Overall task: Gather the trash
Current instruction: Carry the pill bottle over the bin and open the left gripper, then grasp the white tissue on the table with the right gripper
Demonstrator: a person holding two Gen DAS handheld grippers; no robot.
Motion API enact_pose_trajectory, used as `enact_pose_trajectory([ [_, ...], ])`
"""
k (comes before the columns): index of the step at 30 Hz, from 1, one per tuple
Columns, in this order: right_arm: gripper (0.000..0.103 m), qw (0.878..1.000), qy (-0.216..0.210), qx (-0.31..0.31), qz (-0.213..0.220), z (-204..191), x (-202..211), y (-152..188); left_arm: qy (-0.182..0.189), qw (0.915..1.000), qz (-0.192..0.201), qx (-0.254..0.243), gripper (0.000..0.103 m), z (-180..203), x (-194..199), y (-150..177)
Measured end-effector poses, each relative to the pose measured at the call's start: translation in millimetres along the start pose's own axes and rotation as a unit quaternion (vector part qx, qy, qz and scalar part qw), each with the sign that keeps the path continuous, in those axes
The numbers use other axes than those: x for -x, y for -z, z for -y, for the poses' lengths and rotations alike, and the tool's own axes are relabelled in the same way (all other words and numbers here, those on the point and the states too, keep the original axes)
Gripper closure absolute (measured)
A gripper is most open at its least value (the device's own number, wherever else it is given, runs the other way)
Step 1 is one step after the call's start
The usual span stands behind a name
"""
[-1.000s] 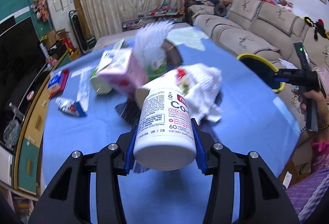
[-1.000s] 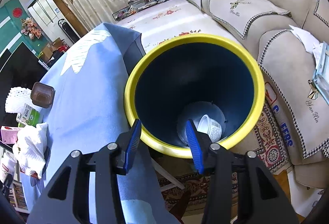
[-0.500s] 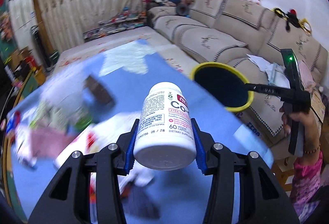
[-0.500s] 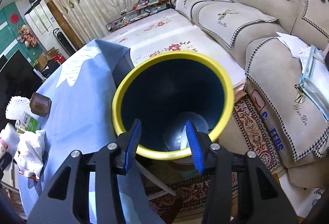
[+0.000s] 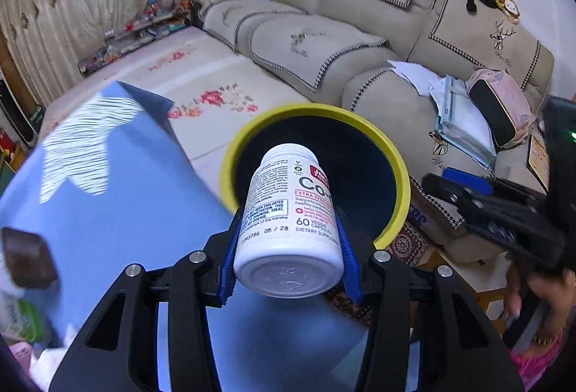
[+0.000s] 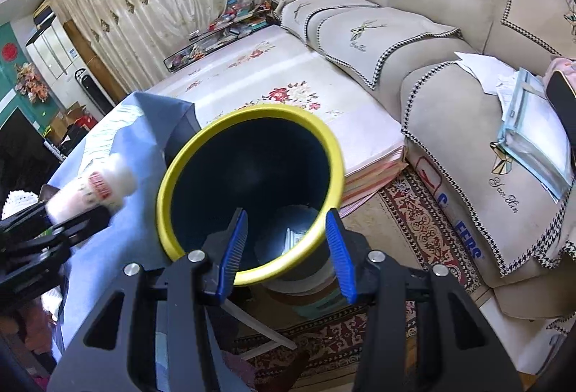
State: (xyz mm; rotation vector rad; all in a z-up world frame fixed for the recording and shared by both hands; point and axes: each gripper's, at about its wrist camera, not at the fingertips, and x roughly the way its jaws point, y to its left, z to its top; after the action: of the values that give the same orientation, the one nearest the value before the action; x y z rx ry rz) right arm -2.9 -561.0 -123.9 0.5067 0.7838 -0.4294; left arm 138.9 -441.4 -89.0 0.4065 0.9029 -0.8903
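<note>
Table covered by a light blue cloth [image 5: 118, 197] with a white striped pattern near its far corner. On it at the left edge: a small dark brown square box [image 5: 27, 257], blurred; just below it a green-and-white carton [image 5: 21, 318], also blurred. Beyond the table's far corner, floor with a cream floral mat [image 6: 288, 85]; nearer the sofa, a red patterned rug [image 6: 414, 222].
</note>
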Motion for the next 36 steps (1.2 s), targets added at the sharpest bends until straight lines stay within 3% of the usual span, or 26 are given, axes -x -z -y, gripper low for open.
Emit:
enact_pose_trajectory([
  [5, 0.059, 1.000, 0.005, -0.008, -0.001, 6.2, -0.4, 0.5, 0.005, 0.9998, -0.016, 0.010, 0.055, 8.9, -43.7, -21.0],
  [8, 0.059, 1.000, 0.005, -0.010, -0.001, 5.7, 0.5, 0.0, -0.014, 0.9997, -0.012, 0.013, 0.042, 9.6, -55.9, -25.5],
  [10, 0.059, 1.000, 0.004, -0.008, 0.000, 3.8, 1.6, 0.9, -0.011, 0.9996, -0.004, 0.025, 0.042, 6.5, -49.1, -23.2],
  [15, 0.058, 1.000, -0.001, 0.000, -0.002, -5.1, 1.2, 1.4, -0.027, 0.9974, 0.060, 0.027, 0.028, -10.4, 22.2, 10.2],
  [22, 0.058, 0.999, -0.014, 0.031, -0.014, -43.6, -5.6, 5.3, -0.075, 0.9866, 0.133, 0.058, 0.026, -65.1, 131.1, 83.8],
  [27, 0.058, 0.997, -0.034, 0.068, -0.023, -89.0, -7.4, 11.9, -0.163, 0.9640, 0.180, 0.107, 0.021, -121.9, 203.2, 146.2],
  [31, 0.058, 0.992, -0.053, 0.106, -0.034, -131.6, -11.0, 19.3, -0.246, 0.9371, 0.202, 0.142, 0.019, -157.7, 243.7, 197.9],
  [33, 0.058, 0.989, -0.069, 0.124, -0.040, -154.2, -12.1, 24.7, -0.286, 0.9196, 0.213, 0.165, 0.016, -182.2, 259.9, 221.1],
  [36, 0.058, 0.983, -0.096, 0.151, -0.043, -191.1, -10.9, 34.8, -0.308, 0.9029, 0.226, 0.198, 0.016, -214.3, 269.6, 241.6],
])
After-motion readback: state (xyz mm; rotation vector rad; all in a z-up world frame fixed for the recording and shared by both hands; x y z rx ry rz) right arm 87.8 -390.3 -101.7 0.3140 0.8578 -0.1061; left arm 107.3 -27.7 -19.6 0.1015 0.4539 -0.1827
